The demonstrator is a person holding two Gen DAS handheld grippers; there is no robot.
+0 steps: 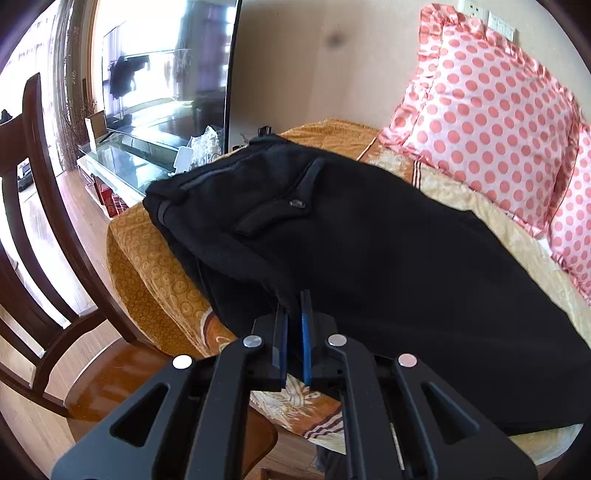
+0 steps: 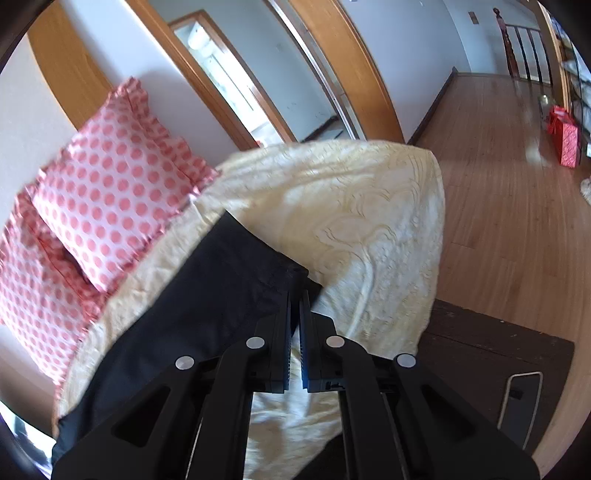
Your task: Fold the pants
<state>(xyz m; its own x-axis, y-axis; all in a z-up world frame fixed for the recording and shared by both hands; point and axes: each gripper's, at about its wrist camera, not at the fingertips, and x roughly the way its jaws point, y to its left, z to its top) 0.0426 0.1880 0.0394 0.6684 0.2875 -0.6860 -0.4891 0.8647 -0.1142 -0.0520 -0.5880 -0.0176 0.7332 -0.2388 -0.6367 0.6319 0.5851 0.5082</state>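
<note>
Both grippers' jaws clamp the black pants [image 1: 369,236] on the bedspread [image 2: 351,206] — polka-dot pillows [image 1: 487,122] just beside, chair [image 1: 55,258] near

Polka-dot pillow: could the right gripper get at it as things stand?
Probably not yet. The right gripper is shut on the black pants' hem, so it is occupied. Otherwise only pants and cream bedspread lie between it and the pillow.

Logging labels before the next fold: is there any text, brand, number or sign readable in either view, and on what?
None can be read in either view.
Pants: no label or print shows; the small pocket fastener has nothing legible.
Red bag: any print is too small and blurred.
Wall socket plate: no legible marking.
Pillow: dots only, no words.
</note>
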